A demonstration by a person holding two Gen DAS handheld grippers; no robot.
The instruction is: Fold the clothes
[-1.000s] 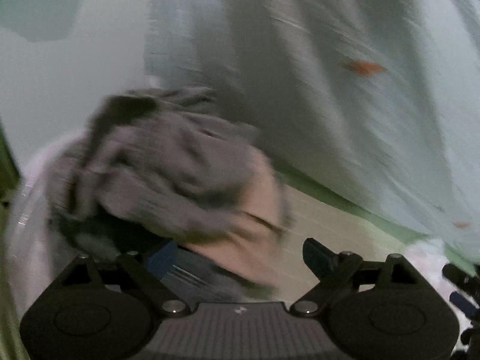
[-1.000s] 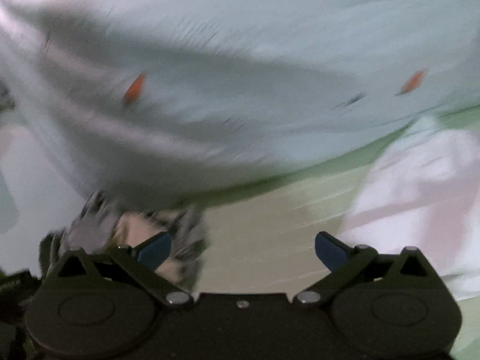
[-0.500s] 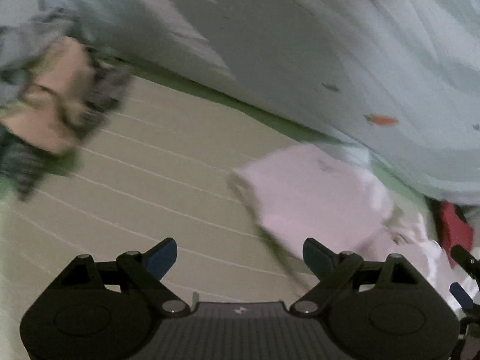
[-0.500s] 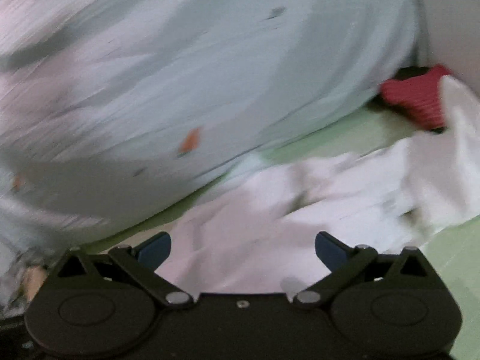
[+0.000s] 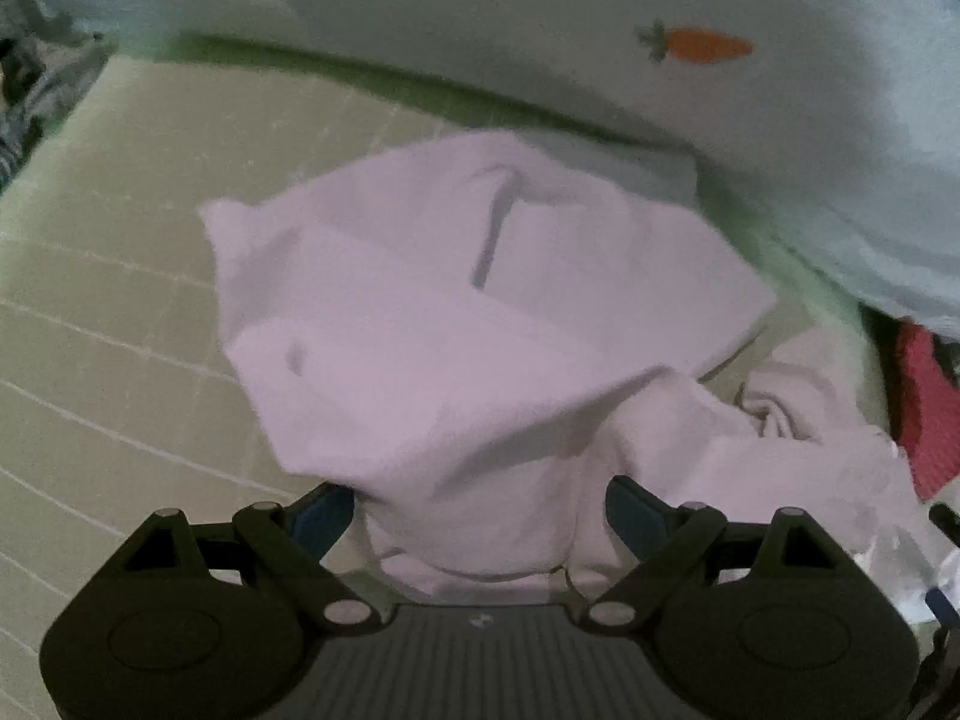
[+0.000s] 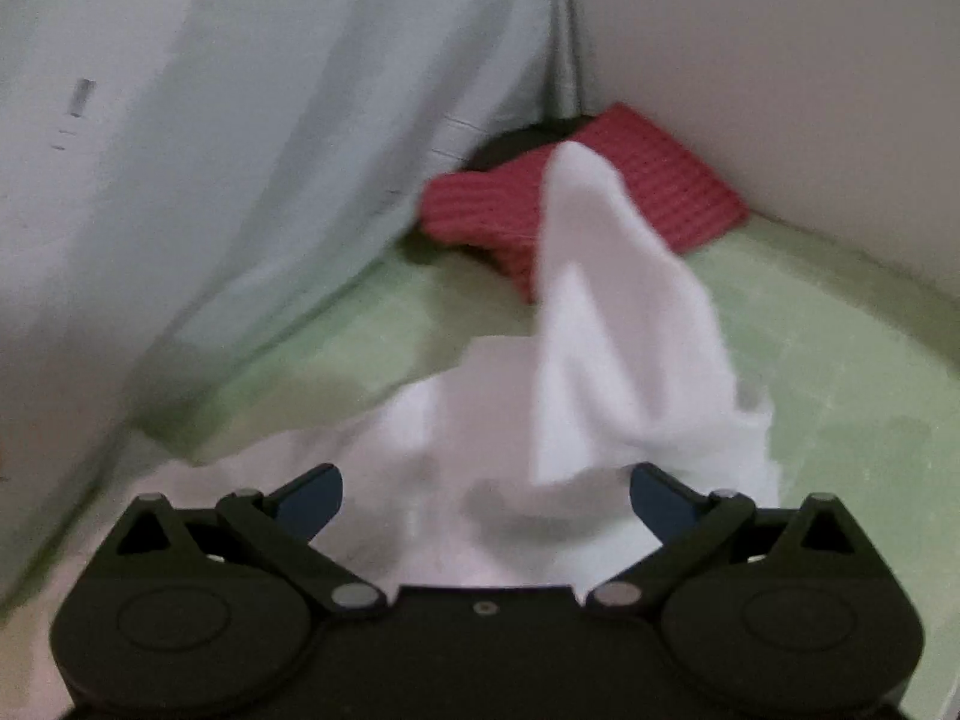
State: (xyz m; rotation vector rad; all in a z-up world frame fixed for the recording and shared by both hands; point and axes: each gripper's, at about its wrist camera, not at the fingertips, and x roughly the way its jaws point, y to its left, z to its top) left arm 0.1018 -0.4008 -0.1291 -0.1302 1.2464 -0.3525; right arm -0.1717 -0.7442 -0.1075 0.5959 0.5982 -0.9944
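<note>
Where half a second ago the left wrist view showed bare lined mat with a grey and tan garment at the upper left, the white garment (image 5: pixel 480 324) now fills the middle of the frame, crumpled on the green mat (image 5: pixel 108 276). The left gripper (image 5: pixel 474 510) has come close over it, jaws spread wide, cloth lying between the blue fingertips but not pinched. The right gripper (image 6: pixel 486 498) is likewise released and has closed in on the same white garment (image 6: pixel 600 360), one fold standing up in a peak. Behind that peak lies a red knitted garment (image 6: pixel 648 192), nearer than before. A pale sheet with a carrot print (image 5: pixel 696 45) hangs behind.
</note>
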